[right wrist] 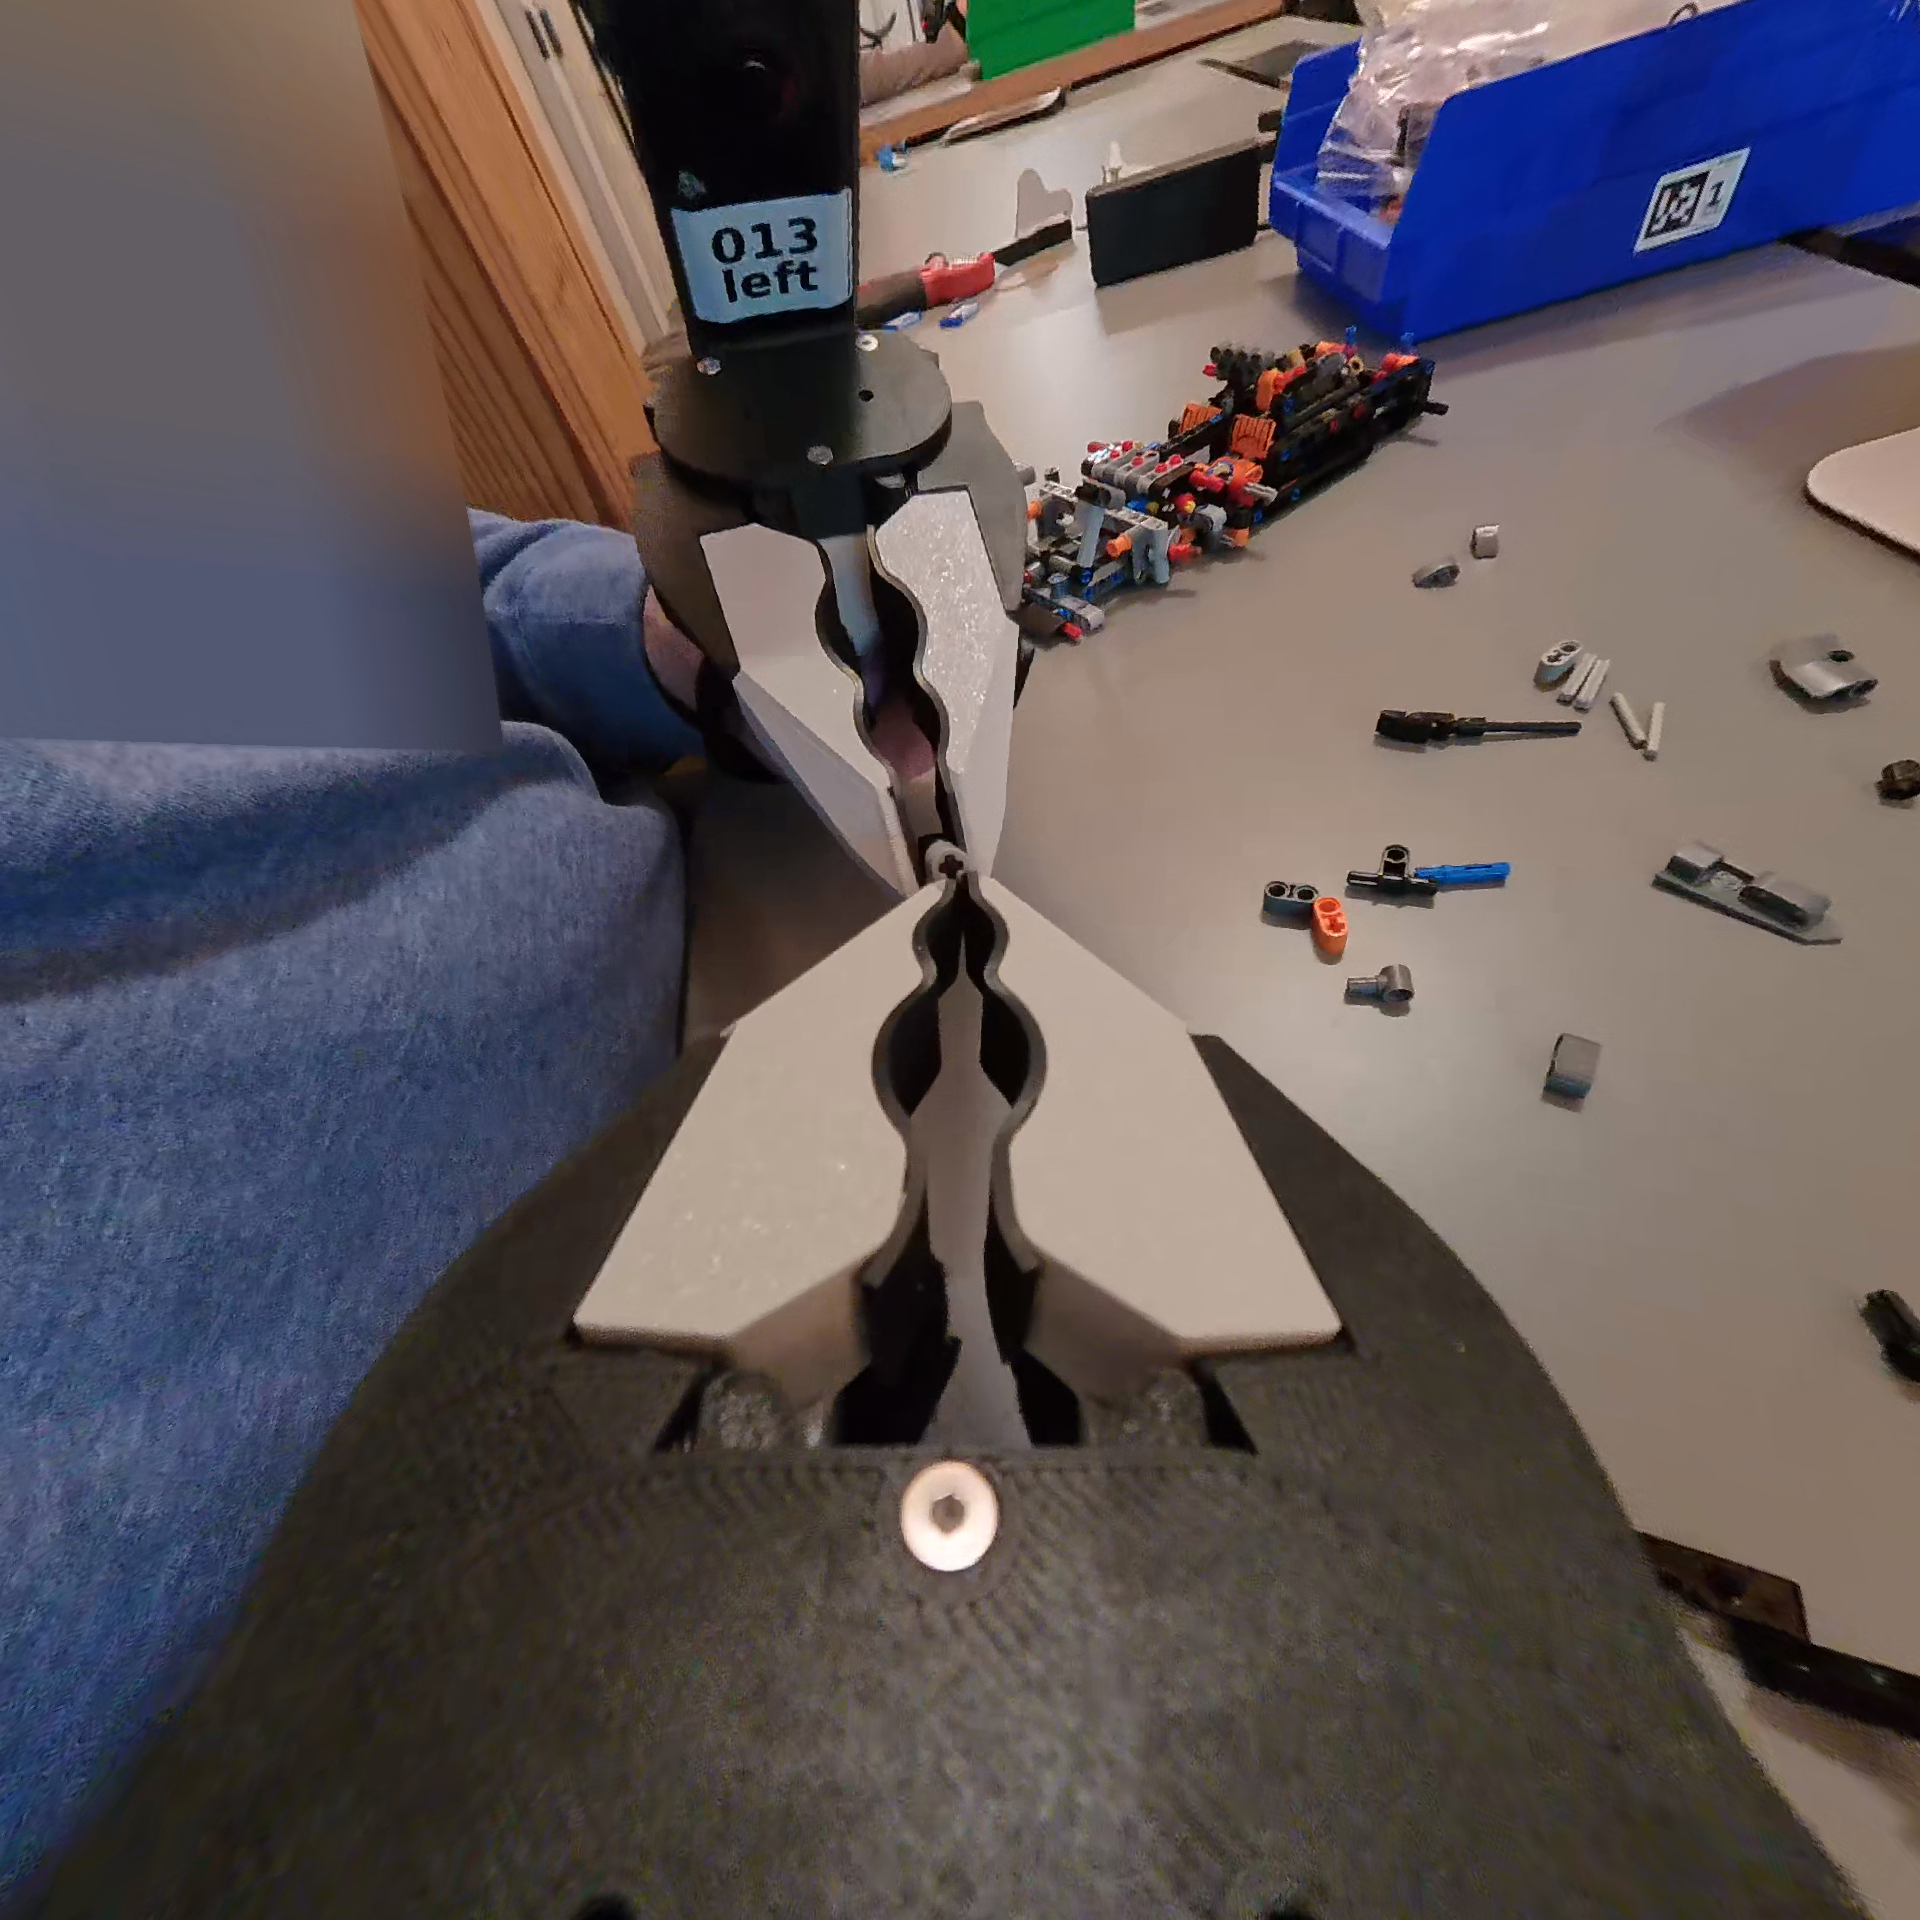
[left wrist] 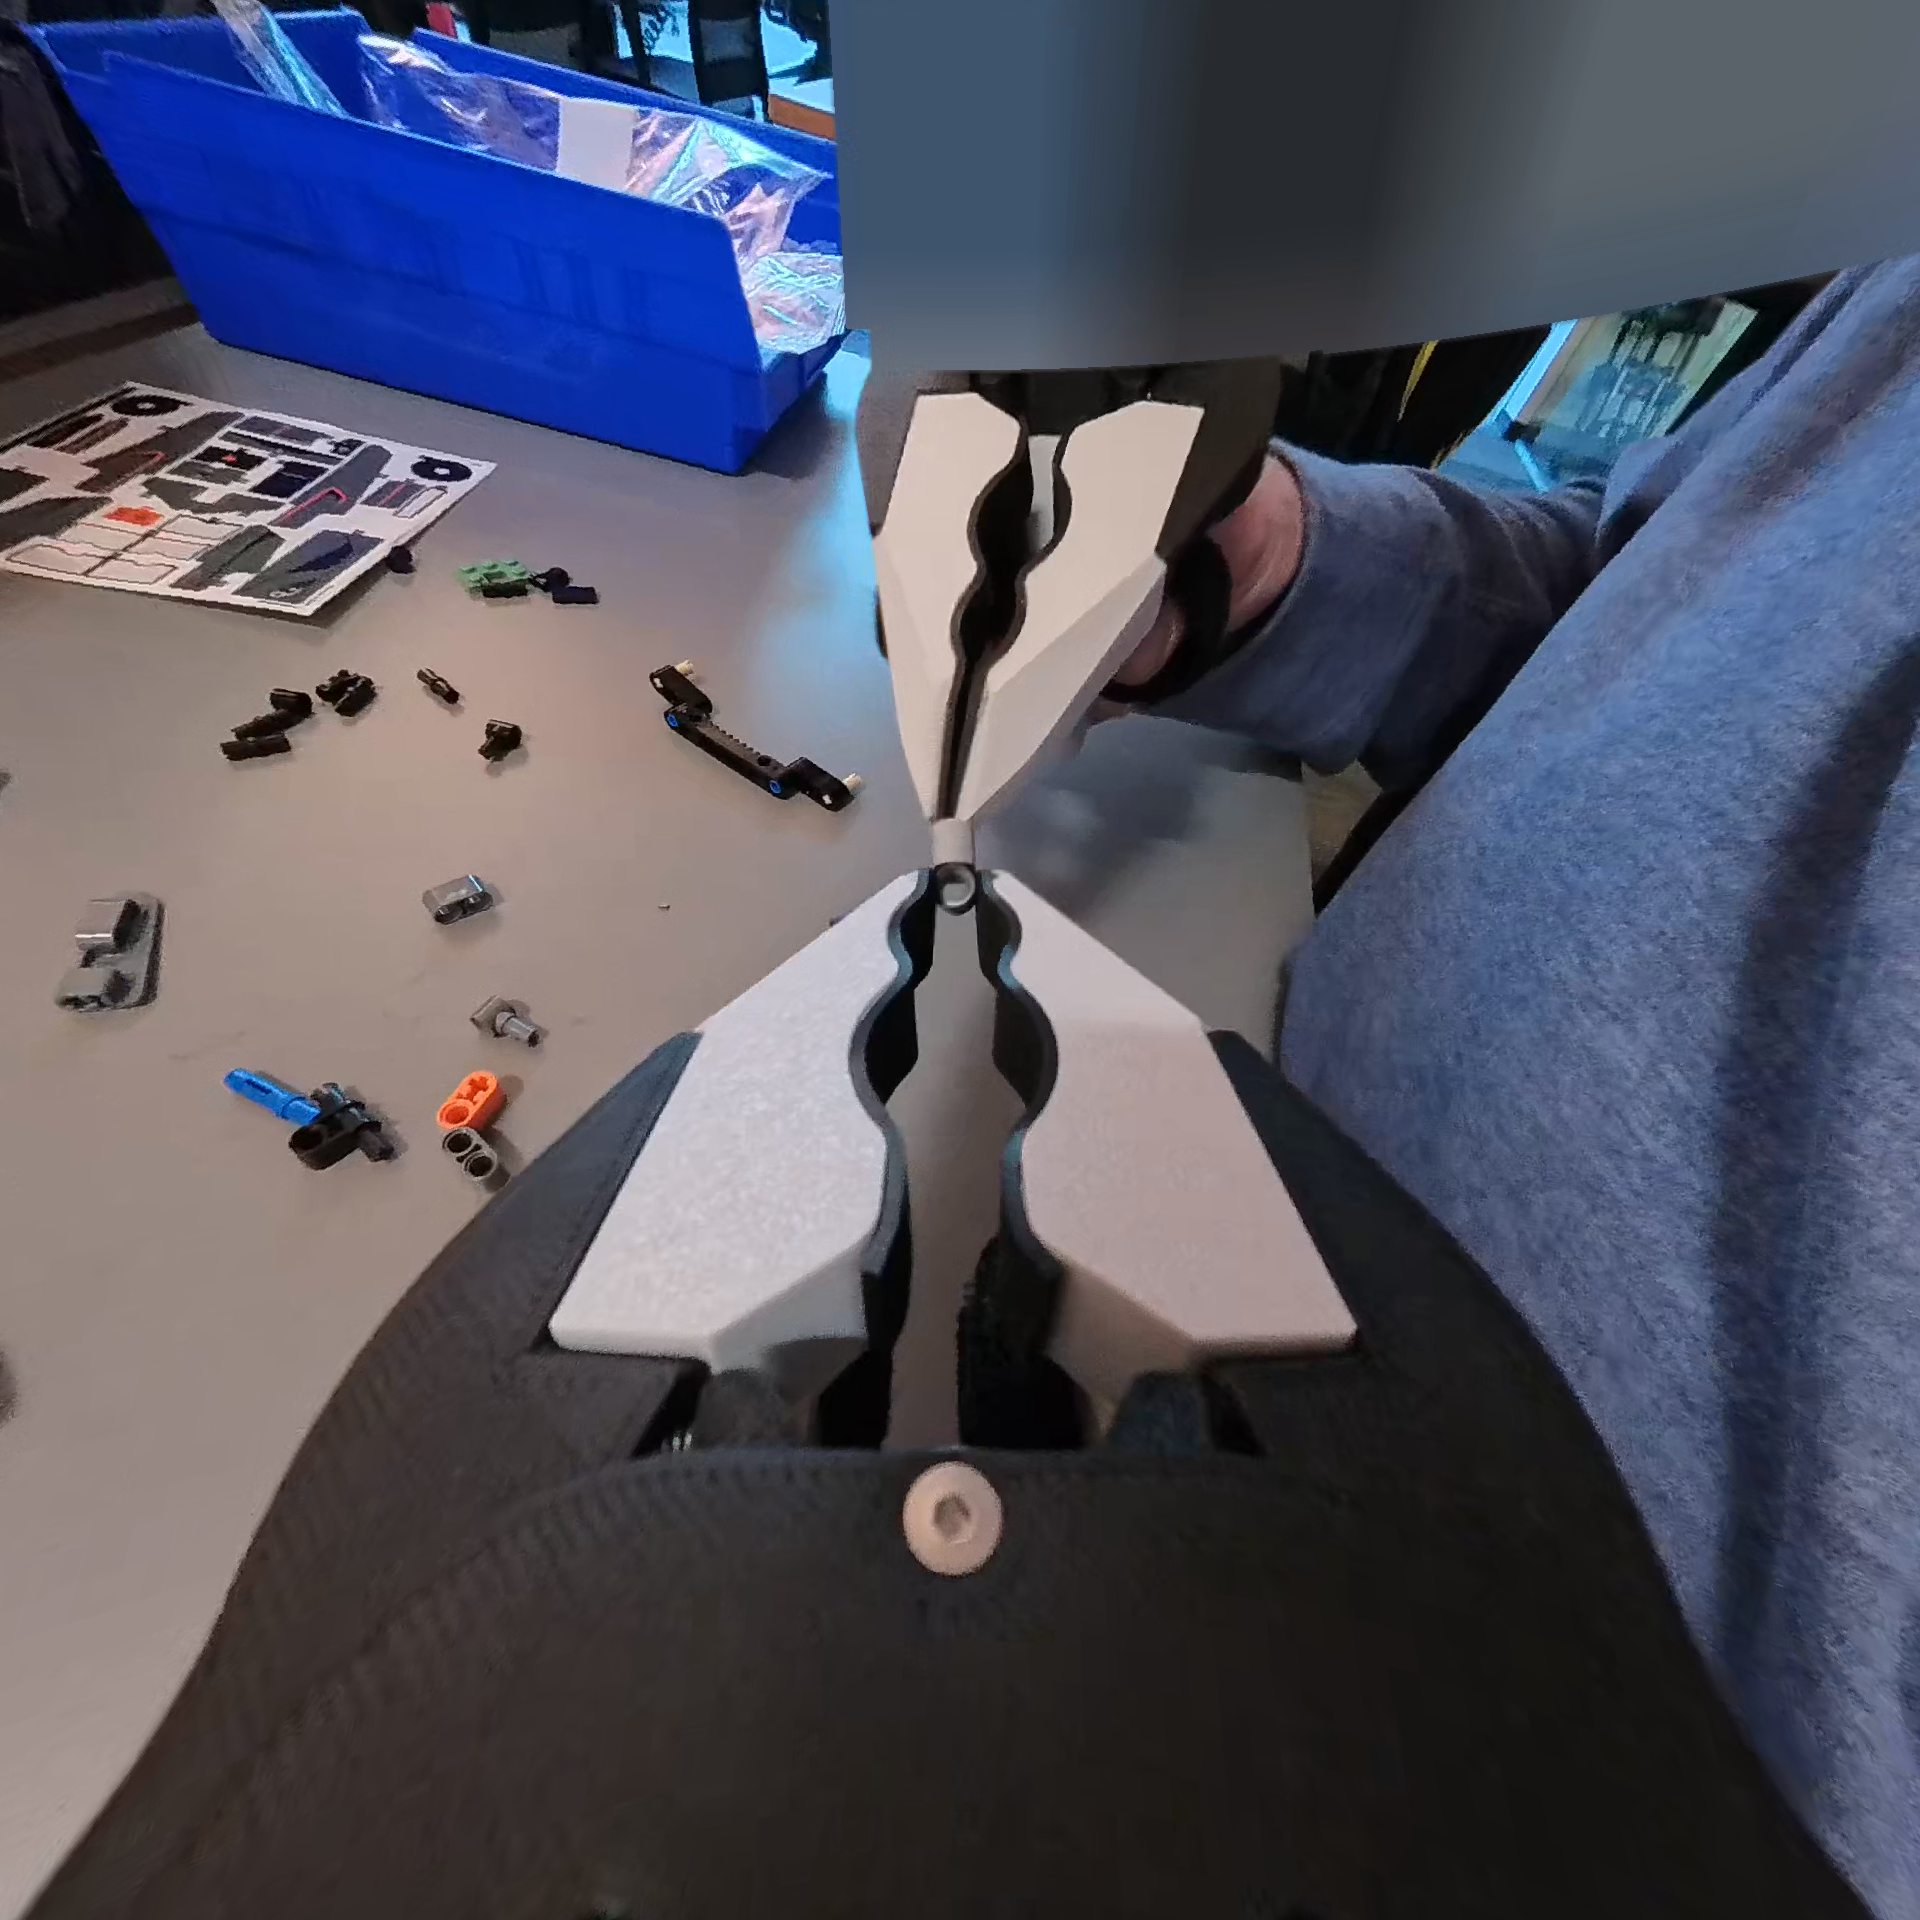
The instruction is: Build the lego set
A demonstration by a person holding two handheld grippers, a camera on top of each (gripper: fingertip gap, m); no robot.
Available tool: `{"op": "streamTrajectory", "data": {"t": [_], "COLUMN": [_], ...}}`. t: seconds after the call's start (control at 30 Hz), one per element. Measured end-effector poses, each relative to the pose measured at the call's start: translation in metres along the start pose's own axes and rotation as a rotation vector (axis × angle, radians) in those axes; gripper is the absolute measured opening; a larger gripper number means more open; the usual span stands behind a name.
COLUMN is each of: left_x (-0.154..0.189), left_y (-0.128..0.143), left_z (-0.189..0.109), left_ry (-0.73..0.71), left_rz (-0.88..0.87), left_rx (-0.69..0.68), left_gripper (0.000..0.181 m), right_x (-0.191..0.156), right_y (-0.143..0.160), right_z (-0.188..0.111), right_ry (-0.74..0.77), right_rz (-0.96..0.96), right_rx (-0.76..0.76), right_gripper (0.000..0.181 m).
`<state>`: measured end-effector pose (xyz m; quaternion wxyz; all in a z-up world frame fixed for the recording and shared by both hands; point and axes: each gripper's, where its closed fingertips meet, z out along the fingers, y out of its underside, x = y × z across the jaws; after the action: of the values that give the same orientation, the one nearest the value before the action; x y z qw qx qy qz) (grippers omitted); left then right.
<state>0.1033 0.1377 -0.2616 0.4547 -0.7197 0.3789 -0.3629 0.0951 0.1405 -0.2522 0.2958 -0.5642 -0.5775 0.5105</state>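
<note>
A small light-grey plastic connector piece (left wrist: 954,858) is sitting pinched between two opposing sets of fingers, above the counter edge. A long, partly built chassis of black, grey, orange and red plastic parts (right wrist: 1226,473) is lying flat on the grey counter (right wrist: 1195,727). Loose black, grey, orange and blue pieces (right wrist: 1382,894) are lying scattered nearby.

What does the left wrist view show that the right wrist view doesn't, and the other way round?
Only the left wrist view shows the sticker sheet and the green piece. Only the right wrist view shows the long part-built model and a black box behind it. Both show the blue bin, the orange connector, the left gripper and the right gripper meeting tip to tip on a small grey piece.
</note>
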Motion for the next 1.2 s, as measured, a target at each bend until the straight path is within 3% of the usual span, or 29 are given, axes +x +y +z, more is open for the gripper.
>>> {"op": "streamTrajectory", "data": {"t": [0.43,0.6,0.83,1.03,1.2], "left_x": [-0.003,-0.007,-0.011,-0.011,-0.011], "left_y": [0.004,0.034,0.056,0.063,0.075], "left_z": [0.001,-0.001,0.002,0.006,0.005], "left_ry": [-0.019,-0.034,-0.021,-0.013,-0.007], "left_rz": [-0.044,-0.089,-0.155,-0.162,-0.166], "left_rx": [-0.004,-0.202,-0.316,-0.352,-0.452], "left_gripper": [0.005,0.005,0.005,0.005,0.005], "right_x": [0.007,0.029,0.046,0.049,0.041], "right_y": [0.004,0.044,0.09,0.094,0.091], "right_z": [-0.005,-0.026,-0.024,-0.019,-0.01], "right_ry": [0.075,0.284,0.445,0.434,0.342], "right_rz": [0.035,0.035,-0.002,0.015,0.001], "right_rx": [0.013,-0.2,-0.407,-0.419,-0.399], "right_gripper": [0.0,0.011,0.019,0.002,0.001]}}
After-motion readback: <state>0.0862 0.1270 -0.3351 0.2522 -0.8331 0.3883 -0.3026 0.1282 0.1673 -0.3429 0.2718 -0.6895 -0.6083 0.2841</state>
